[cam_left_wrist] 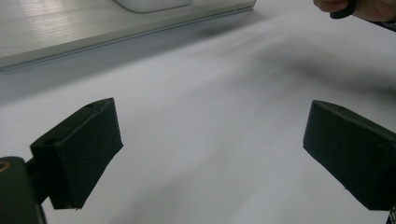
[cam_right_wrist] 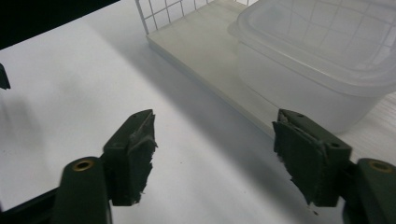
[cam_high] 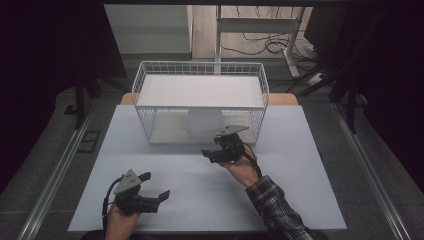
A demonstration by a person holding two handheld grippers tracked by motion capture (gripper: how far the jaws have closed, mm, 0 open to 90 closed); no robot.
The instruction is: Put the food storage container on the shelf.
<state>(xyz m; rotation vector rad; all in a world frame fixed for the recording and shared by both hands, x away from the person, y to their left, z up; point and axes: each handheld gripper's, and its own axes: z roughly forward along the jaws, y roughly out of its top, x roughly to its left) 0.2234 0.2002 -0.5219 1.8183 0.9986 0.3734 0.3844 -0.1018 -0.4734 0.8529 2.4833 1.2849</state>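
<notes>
Centrally, toward the far edge of the tabletop (cam_high: 150,170), stands a white wire basket (cam_high: 145,95) with a pale board across its top and another as its floor. Inside it, on the floor board, sits a translucent plastic tub (cam_right_wrist: 308,79) with a lid, near the basket's open front. The right gripper (cam_high: 224,146) hovers just in front of the basket, close to the tub, its jaws wide apart and holding nothing; in the right gripper view the worn pads (cam_right_wrist: 140,149) frame the board's edge and the tub's corner. The left gripper (cam_high: 152,189) is near the near edge, left of the middle, well apart from the basket, jaws also spread wide and empty over bare white surface. A plaid sleeve (cam_high: 277,210) covers the right forearm.
</notes>
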